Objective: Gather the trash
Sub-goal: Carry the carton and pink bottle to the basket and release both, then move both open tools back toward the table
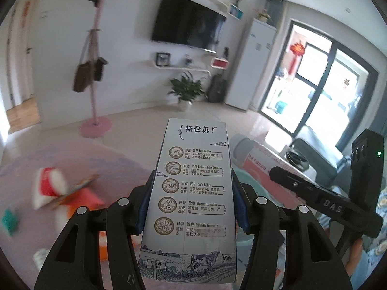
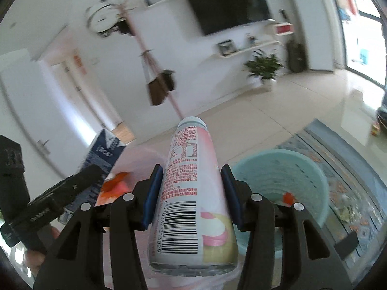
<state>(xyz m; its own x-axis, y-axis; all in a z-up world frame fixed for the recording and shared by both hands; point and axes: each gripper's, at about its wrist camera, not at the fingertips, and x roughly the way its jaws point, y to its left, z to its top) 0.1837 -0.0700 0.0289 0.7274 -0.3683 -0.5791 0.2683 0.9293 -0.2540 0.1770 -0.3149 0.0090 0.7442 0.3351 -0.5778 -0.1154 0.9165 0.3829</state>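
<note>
Clamping a tall blue-and-white milk carton (image 1: 191,193) printed "特仑苏", "Pure Nutrition" and "Scientific Processing", the left gripper (image 1: 191,198) holds it above the pink rug (image 1: 72,159) — the right gripper (image 2: 191,193) squeezes a pink-and-white plastic drink bottle (image 2: 191,193), barcode up, beside the round teal plastic bin (image 2: 302,174).

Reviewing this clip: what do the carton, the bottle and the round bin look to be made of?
Milk carton: coated paperboard by the look, with flat printed panels, sharp folded edges and a slight sheen.
Bottle: probably plastic under a glossy printed sleeve; the clear ribbed base shows below the label.
Bin: likely moulded plastic, pale teal, with a smooth thin rim and a ribbed inside wall.
</note>
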